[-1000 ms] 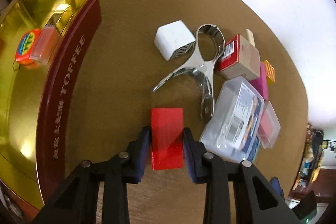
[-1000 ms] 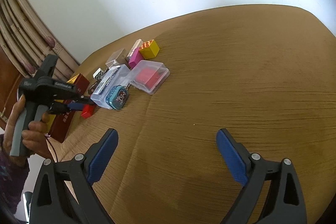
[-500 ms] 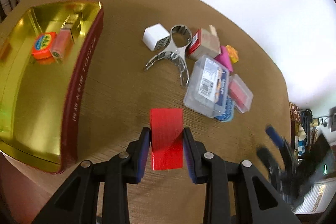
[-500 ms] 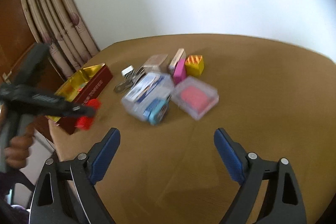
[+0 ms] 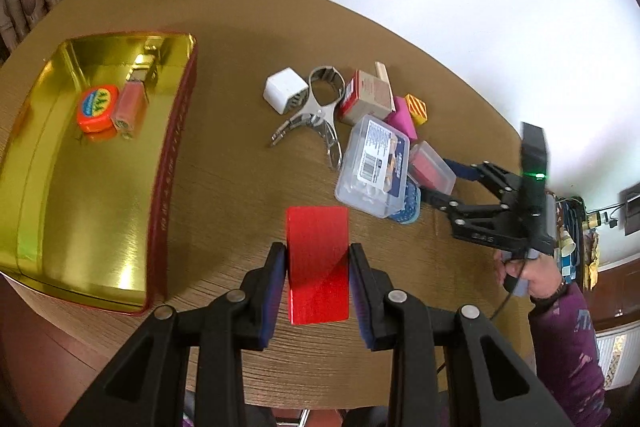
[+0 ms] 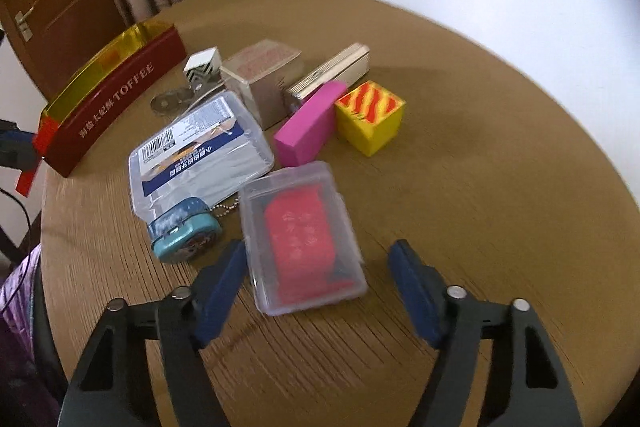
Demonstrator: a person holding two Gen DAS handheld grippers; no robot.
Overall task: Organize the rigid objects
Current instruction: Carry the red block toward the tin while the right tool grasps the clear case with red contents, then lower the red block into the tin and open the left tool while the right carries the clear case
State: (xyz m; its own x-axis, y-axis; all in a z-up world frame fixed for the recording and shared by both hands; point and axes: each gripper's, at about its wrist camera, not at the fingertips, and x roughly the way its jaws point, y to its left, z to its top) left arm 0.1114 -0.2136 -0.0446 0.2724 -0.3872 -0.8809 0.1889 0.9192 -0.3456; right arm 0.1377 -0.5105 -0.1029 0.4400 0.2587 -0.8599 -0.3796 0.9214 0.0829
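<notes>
Red and flat, the red block (image 5: 318, 263) sits clamped between the blue-padded fingers (image 5: 276, 291) of the left gripper (image 5: 318, 287), held above the brown wooden surface (image 5: 224, 155) just right of the toffee tin (image 5: 168, 187). That tin is gold inside with a dark red wall, and an orange round case (image 5: 95, 107) and a pink tube (image 5: 128, 105) lie touching each other on its floor.

Further back on the surface lies the cluster: a white cube (image 5: 285, 95), a metal clamp (image 5: 320, 115) just beside it, a tan cardboard box (image 5: 366, 97), a pink block (image 5: 402, 117) and a yellow striped cube (image 5: 416, 107). A large clear box with a blue label (image 5: 374, 167) lies nearest the red block, with a teal tin (image 5: 408, 205) tucked against its edge.

The right gripper (image 6: 318, 291) has its fingers spread wide on either side of a small clear case holding something red (image 6: 304, 235); the left finger (image 6: 222, 287) is close by the case's edge, the right one well apart from it. Whether it touches the case is not clear. From this view the teal tin (image 6: 186, 231) lies just left of the case, on a bead chain (image 6: 226, 207).
</notes>
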